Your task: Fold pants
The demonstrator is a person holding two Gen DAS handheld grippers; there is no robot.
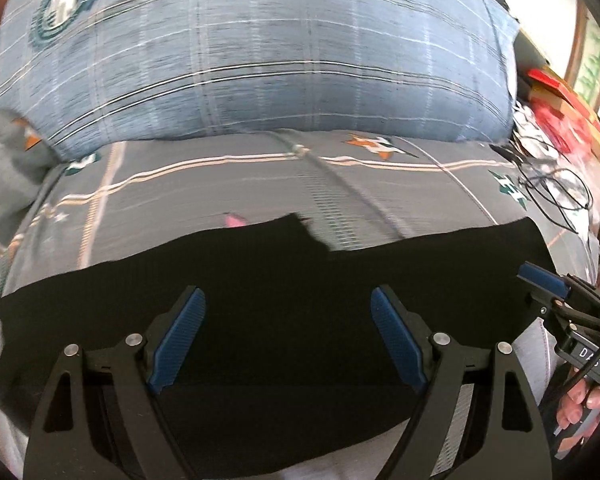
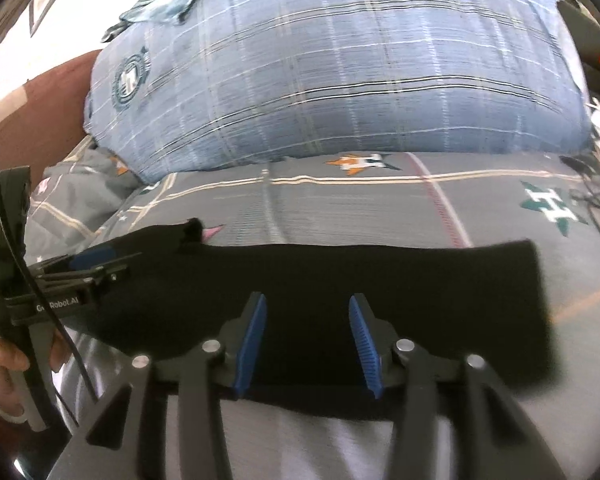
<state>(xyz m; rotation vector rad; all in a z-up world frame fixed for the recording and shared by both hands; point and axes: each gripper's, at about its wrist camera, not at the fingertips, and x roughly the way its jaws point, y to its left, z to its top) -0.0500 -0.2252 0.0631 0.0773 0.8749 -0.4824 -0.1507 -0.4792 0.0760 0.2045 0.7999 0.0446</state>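
Note:
Black pants (image 1: 284, 304) lie flat across the grey patterned bed sheet (image 1: 220, 184), folded into a wide band; they also show in the right wrist view (image 2: 340, 276). My left gripper (image 1: 287, 300) is open, its blue pads wide apart just above the middle of the pants, holding nothing. My right gripper (image 2: 307, 306) is open over the near edge of the pants, empty. The right gripper also shows at the right edge of the left wrist view (image 1: 548, 284). The left gripper shows at the left of the right wrist view (image 2: 92, 260), over the pants' left end.
A large blue plaid pillow (image 1: 260, 52) lies behind the pants. Black cables (image 1: 556, 188) and red boxes (image 1: 560, 116) sit at the bed's right side. A rumpled grey cover (image 2: 68, 200) lies at the left.

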